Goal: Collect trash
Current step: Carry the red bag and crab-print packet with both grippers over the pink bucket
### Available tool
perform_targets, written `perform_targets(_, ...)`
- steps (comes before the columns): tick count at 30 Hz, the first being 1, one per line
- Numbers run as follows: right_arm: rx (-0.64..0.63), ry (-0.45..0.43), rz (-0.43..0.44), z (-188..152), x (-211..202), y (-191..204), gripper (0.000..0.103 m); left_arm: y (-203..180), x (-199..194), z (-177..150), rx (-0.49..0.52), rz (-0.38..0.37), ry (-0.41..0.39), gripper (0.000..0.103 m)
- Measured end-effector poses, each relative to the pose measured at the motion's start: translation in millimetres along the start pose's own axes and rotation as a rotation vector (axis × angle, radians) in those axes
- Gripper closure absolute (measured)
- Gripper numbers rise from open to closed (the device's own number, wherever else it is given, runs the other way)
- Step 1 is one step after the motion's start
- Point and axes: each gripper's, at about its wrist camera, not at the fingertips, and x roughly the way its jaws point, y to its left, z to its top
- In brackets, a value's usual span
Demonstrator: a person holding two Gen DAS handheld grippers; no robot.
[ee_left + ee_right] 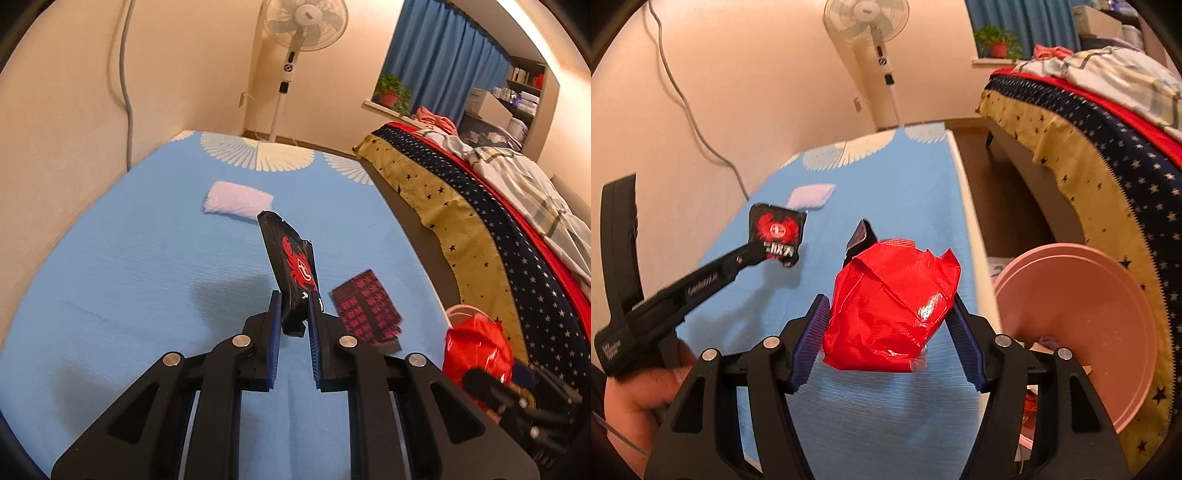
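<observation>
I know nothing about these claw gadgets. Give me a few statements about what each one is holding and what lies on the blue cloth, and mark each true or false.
1. The left gripper pinches a black wrapper with a red crab print. True.
2. The right gripper is empty. False: it holds a crumpled red plastic bag.
3. A white folded tissue lies on the blue cloth. True.
4. The pink round basin sits on the blue cloth. False: it sits beside it, near the bed.

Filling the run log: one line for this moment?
left gripper: shut on black wrapper | right gripper: shut on red bag | both held off blue table | pink bin: right
</observation>
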Motion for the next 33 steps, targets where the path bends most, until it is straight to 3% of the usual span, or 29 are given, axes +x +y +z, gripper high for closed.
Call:
perform_targets(16,0.050,-0.135,-0.074,13,-52,-25,0.039,-28,-37,-13,0.087,-0.012,-0.032,0.089)
perform_targets(33,0.049,-0.170,-0.117,16,-61,-27,0.039,-40,-42,-17,0.116,-0.029,-0.038,0.089)
